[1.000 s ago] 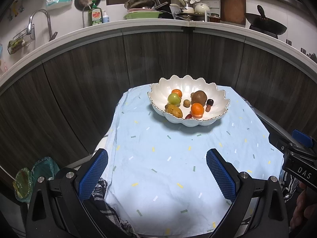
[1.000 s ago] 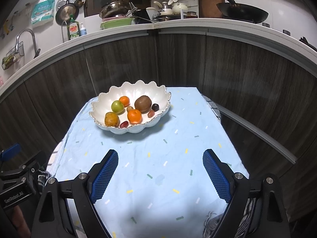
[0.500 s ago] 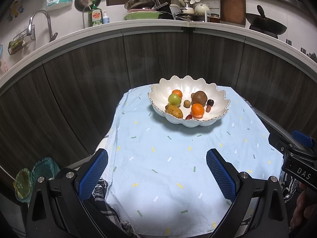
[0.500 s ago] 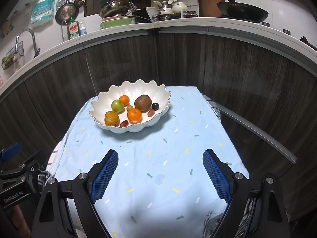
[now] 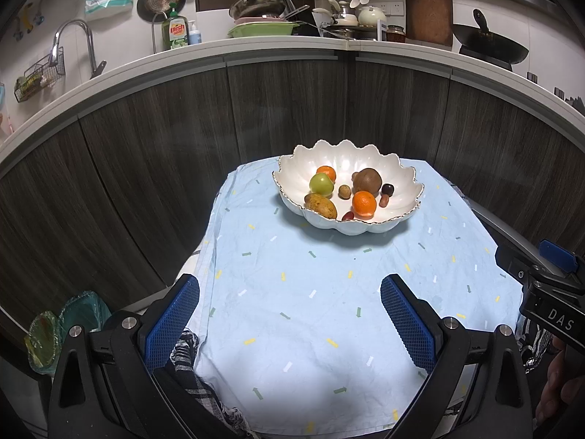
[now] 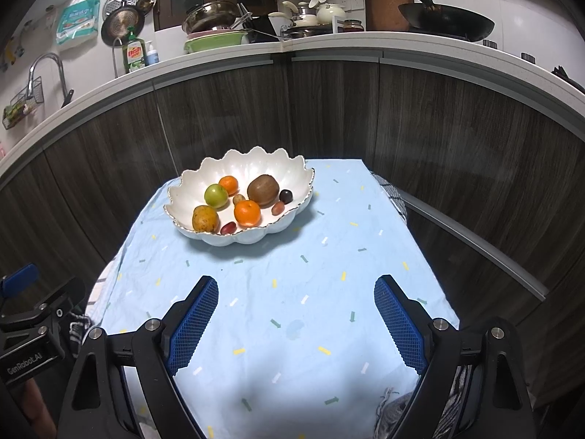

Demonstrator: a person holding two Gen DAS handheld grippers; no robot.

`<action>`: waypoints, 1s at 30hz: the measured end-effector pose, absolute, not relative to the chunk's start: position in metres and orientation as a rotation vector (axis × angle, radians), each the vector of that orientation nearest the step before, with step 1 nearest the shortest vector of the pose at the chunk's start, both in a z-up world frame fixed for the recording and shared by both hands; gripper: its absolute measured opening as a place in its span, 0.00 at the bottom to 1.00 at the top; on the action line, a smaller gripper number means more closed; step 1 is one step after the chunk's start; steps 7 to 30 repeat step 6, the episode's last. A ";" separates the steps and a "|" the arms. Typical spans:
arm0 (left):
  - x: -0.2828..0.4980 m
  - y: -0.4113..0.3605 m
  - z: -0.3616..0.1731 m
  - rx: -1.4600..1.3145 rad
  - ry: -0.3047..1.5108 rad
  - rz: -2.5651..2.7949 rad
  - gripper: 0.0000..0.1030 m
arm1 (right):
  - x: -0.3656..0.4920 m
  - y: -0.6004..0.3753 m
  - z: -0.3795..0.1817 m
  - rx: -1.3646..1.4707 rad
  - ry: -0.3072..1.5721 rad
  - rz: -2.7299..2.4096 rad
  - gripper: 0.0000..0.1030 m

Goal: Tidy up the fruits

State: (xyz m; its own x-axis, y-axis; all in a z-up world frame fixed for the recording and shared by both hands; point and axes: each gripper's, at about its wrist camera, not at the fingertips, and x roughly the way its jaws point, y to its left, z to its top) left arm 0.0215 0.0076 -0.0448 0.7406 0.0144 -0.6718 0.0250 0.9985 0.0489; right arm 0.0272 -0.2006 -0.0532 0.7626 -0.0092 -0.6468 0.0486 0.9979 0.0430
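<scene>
A white scalloped bowl (image 5: 402,183) (image 6: 292,168) stands at the far end of a small table under a light blue cloth (image 5: 329,292) (image 6: 310,292). Inside lie two oranges (image 5: 364,204) (image 6: 247,213), a green apple (image 5: 321,184) (image 6: 215,195), a brown kiwi (image 5: 366,180) (image 6: 263,190), a yellow mango (image 5: 320,205) (image 6: 205,218) and several small dark and red fruits. My left gripper (image 5: 290,292) hangs open over the near cloth, nothing between its blue pads. My right gripper (image 6: 296,291) is open too, well short of the bowl.
Dark wood cabinet fronts (image 5: 292,109) curve around behind the table under a white counter (image 5: 256,45) crowded with pans, bowls, a kettle and dish soap. A wok (image 6: 444,22) sits at the right. Green glass dishes (image 5: 58,325) lie low at the left. Checked fabric hangs at the table's edges.
</scene>
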 end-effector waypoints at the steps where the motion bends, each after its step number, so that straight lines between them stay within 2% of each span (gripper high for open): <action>1: 0.021 0.007 -0.045 0.056 0.737 -0.005 0.98 | 0.027 -0.201 -0.053 0.058 0.702 -0.032 0.85; 30: 0.021 0.007 -0.045 0.055 0.737 -0.007 0.98 | 0.027 -0.201 -0.053 0.059 0.702 -0.031 0.85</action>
